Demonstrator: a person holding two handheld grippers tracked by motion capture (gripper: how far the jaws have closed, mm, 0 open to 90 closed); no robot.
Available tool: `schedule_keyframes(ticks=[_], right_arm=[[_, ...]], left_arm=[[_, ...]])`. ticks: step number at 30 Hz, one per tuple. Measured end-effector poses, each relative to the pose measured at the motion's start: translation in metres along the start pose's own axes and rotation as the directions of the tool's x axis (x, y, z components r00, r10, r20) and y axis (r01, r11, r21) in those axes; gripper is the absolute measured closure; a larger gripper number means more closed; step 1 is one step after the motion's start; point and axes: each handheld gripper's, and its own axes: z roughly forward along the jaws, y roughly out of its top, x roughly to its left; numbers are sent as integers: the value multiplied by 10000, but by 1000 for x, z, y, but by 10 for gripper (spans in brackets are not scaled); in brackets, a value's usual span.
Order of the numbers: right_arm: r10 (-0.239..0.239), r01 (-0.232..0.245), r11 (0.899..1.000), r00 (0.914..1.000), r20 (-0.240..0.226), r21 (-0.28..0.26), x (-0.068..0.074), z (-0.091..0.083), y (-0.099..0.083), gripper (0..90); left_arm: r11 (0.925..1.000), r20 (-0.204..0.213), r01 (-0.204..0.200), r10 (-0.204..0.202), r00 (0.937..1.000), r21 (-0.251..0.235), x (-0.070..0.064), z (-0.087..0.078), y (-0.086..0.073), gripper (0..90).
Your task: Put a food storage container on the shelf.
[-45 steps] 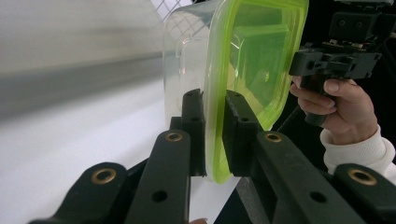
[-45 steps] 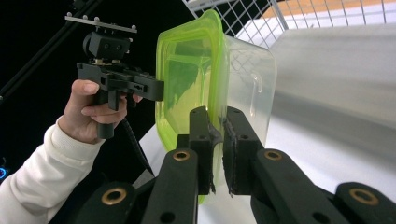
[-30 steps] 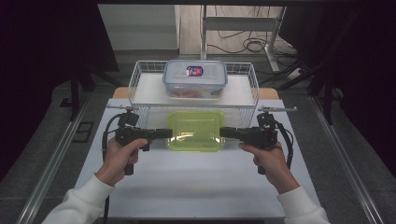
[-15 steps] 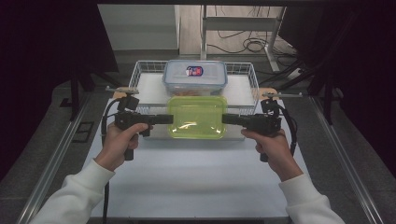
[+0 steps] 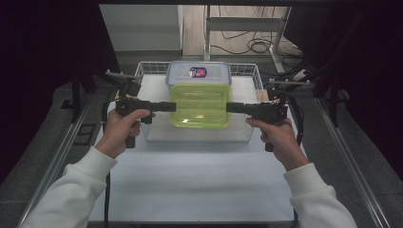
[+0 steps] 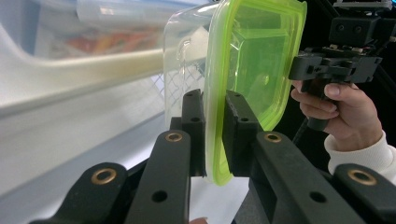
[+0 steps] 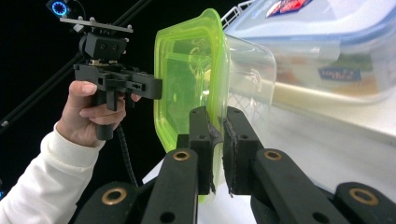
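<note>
In the centre of the high view, the green-lidded clear container (image 5: 201, 105) hangs over the wire basket (image 5: 249, 76), apparently empty. The left gripper (image 5: 168, 106) and right gripper (image 5: 230, 108) are each clamped on an opposite lid rim. Uneven pull could probably pop the lid off or tip the tub onto the blue-lidded food box (image 5: 198, 74), which holds orange food, at upper centre
</note>
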Motion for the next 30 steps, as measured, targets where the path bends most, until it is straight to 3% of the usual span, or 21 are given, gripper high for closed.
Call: schedule_keyframes(ticks=[7, 16, 22, 30], right_arm=[[74, -74, 9999, 10000, 9, -112, -2, 4, 21, 826], [143, -143, 9998, 9999, 63, -98, -8, 9, 36, 826], [389, -387, 9991, 9992, 118, -156, -16, 13, 62, 825], [863, -859, 9959, 9962, 129, -276, -41, 27, 95, 825]], left_arm=[[9999, -74, -95, 96, 9999, 30, 2, -3, 24, 807], [10000, 25, 21, -21, 10000, 24, 11, 0, 39, 807], [9999, 88, 128, -129, 9999, 83, 22, 3, 72, 807], [9985, -45, 454, -453, 9990, 290, 42, 14, 108, 807]])
